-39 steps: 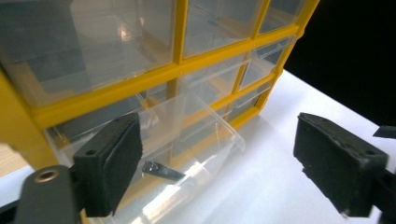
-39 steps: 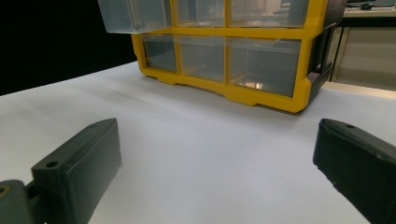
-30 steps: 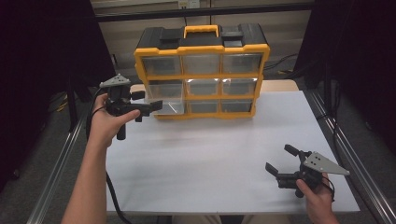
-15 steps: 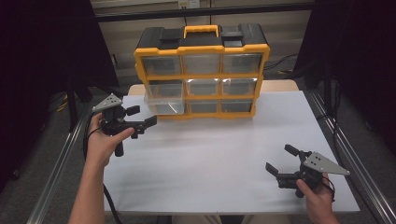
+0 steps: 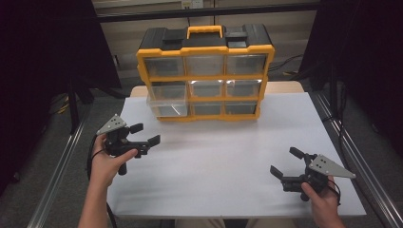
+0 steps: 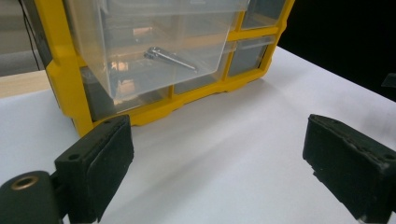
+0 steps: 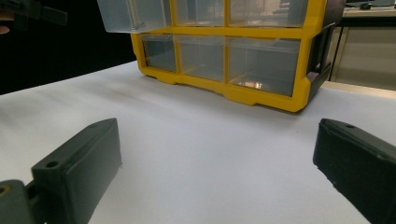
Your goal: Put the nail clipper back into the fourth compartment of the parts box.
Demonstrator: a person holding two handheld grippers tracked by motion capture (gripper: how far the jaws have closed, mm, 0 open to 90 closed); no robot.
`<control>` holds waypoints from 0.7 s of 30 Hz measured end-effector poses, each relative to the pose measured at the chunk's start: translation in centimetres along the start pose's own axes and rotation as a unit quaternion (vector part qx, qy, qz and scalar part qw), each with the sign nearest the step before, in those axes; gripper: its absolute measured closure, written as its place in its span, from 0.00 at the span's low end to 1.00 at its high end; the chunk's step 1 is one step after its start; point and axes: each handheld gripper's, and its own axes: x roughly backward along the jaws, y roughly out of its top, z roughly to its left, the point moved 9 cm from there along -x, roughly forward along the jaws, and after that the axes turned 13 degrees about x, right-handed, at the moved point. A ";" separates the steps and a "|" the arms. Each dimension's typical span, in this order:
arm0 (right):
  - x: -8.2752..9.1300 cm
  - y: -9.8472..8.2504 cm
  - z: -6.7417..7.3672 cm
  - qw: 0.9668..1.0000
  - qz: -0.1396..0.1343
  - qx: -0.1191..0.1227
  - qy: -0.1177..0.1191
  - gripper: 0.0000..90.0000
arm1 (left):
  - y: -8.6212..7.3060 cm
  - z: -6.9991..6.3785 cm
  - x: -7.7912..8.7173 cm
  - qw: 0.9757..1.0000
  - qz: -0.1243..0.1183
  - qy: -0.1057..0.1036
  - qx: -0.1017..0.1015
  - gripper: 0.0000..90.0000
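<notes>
Left gripper [image 5: 145, 134] has backed away from the yellow drawer organizer [image 5: 205, 76] over the last second: a second ago it sat up at the middle-left drawer [image 5: 166, 99], now it hangs low over the near-left part of the desk [image 5: 228, 156], well apart from the cabinet, jaws spread wide and holding nothing. The drawer is left pulled out, its clear front standing proud of the yellow frame (the other eight sit flush). Judgement: the pull-open step looks finished, and the drawer's contents are now reachable; the next move would be a reach into it or a handover to the other hand.

Right gripper [image 5: 286, 164] has not shifted in that time; it rests at the near-right of the desk, jaws likewise wide and empty, pointing toward the organizer.

Containers:
- Open drawer, left gripper view: one small metal part [image 6: 170, 58] lies on the floor of the drawer, slim and silvery, possibly a screw or bit (too blurred through the plastic to name)
- Bottom-row drawers [image 7: 224, 60] in the right gripper view: see-through, no contents that I can make out
- Top row: closed, contents not readable from the high view
</notes>
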 end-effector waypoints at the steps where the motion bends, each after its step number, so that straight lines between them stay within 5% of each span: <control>1: 0.0 0.0 0.0 1.000 0.000 0.001 0.000 0.01 | -0.3 0.0 0.1 1.000 -0.005 -0.003 0.004 0.10; 13: -0.1 0.0 0.0 1.000 0.000 0.002 0.001 0.01 | -4.2 1.5 1.0 0.999 -0.010 0.015 0.029 0.10; 21: -0.2 0.1 0.2 1.000 -0.002 -0.001 0.006 0.01 | -4.9 1.8 1.4 0.998 -0.031 0.017 0.047 0.10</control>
